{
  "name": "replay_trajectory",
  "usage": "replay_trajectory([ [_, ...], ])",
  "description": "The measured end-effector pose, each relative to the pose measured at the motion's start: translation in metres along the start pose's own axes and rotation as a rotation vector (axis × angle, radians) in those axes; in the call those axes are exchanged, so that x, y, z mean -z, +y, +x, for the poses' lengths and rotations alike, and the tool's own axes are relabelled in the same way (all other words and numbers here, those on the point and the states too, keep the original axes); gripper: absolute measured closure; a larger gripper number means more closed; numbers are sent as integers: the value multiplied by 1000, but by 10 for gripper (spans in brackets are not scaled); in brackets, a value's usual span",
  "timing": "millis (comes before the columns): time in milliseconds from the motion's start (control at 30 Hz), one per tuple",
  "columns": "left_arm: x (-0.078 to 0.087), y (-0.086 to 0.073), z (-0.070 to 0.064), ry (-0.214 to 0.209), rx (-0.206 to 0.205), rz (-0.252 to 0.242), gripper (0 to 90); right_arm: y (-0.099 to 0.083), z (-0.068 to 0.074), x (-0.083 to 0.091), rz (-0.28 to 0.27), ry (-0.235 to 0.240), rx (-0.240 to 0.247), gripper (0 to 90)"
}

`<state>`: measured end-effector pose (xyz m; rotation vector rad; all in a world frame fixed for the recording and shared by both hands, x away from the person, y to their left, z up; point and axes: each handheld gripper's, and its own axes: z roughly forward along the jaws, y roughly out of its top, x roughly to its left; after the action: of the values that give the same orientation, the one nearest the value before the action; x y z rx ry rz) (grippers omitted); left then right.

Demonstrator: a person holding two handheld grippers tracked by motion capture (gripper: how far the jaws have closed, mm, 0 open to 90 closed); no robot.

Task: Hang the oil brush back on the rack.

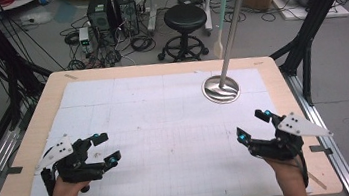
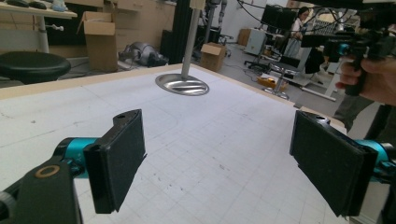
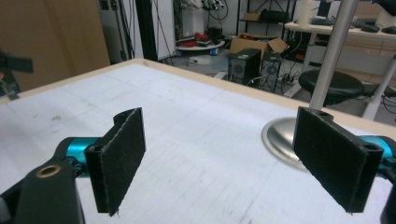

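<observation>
Grippers sat low on the table (image 1: pixel 29 161), one at each near corner of the white gridded mat (image 1: pixel 166 129). The left gripper (image 1: pixel 105 148) lay at about 8 o'clock from the mat's middle, held in the person's left hand (image 1: pixel 65 189), its grey plate (image 1: pixel 54 152) uppermost. Its jaws stood wide apart with nothing between them; in the left gripper view (image 2: pixel 217 158) bare mat showed through the gap. The right gripper (image 1: pixel 253 123) lay at about 4 o'clock, gripped by the right hand (image 1: pixel 284 167), and its jaws too were spread wide and empty, as the right gripper view (image 3: pixel 219 158) confirmed.

The nearest thing to them was a metal stand (image 1: pixel 221 89), at about 1 o'clock from the mat's middle, well apart from both grippers. Its round, shiny base rested flat on the mat, and a slim pole (image 1: pixel 232 30) rose from it, leaning a little in the high view, to a cross-piece with a knob on top. In the left gripper view the base (image 2: pixel 182 84) lay ahead at 12 o'clock, beyond the jaws. In the right gripper view the base (image 3: pixel 280 135) sat at about 2 o'clock, partly behind the right-hand jaw.

Beyond the table's far edge stood a black stool (image 1: pixel 185 18) and two computer towers (image 1: pixel 111 10) among cables on the floor.
</observation>
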<state>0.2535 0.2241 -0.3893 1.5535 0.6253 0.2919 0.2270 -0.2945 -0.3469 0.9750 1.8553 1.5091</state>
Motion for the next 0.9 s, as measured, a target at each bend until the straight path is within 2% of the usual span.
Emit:
replay_trajectory([
  [167,1,-1,1,6,0,-6,186,-22,11,13,-22,-7,-31,166],
  [333,4,-3,1,12,0,-8,186,-39,14,18,-11,-10,-59,166],
  [900,8,-9,-2,15,10,0,187,-45,13,18,-1,-11,-76,166],
])
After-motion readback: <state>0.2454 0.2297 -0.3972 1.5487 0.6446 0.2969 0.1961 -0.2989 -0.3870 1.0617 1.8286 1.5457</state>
